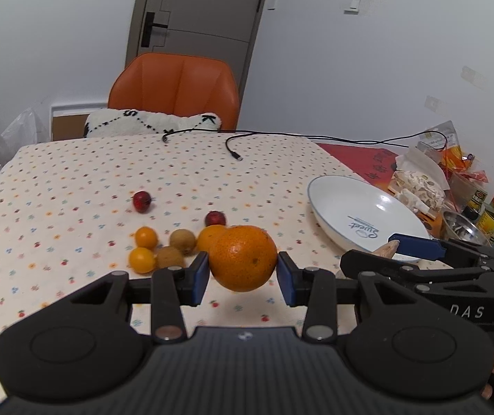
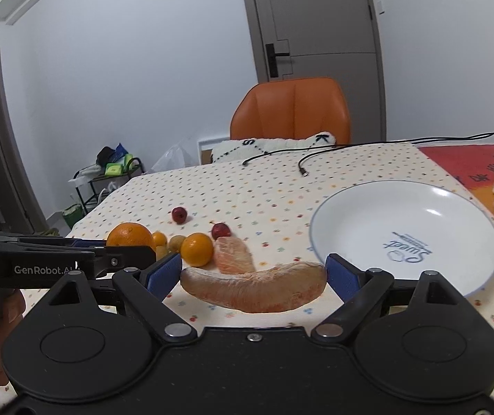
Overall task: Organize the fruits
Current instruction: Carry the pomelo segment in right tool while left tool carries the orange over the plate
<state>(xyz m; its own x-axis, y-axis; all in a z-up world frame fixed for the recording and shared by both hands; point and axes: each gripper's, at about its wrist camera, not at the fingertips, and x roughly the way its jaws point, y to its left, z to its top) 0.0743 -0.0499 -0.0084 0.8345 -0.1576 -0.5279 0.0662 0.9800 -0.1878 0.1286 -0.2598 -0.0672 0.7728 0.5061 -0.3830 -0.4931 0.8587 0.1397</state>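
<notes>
Orange (image 1: 243, 258) pinched in L tongs (image 1: 243, 273), pomelo wedge (image 2: 254, 290) in R tongs (image 2: 254, 275), over dotted tablecloth (image 1: 74, 186).

Glossy glazed white plate (image 2: 454, 276), matt printed cotton-like tablecloth (image 1: 74, 173), dimpled waxy peel on the orange (image 1: 243, 259), filmy dull membrane on the pomelo segment (image 2: 254, 290), smooth leather-look chair (image 1: 174, 83), matt black plastic left gripper (image 1: 243, 273)
</notes>
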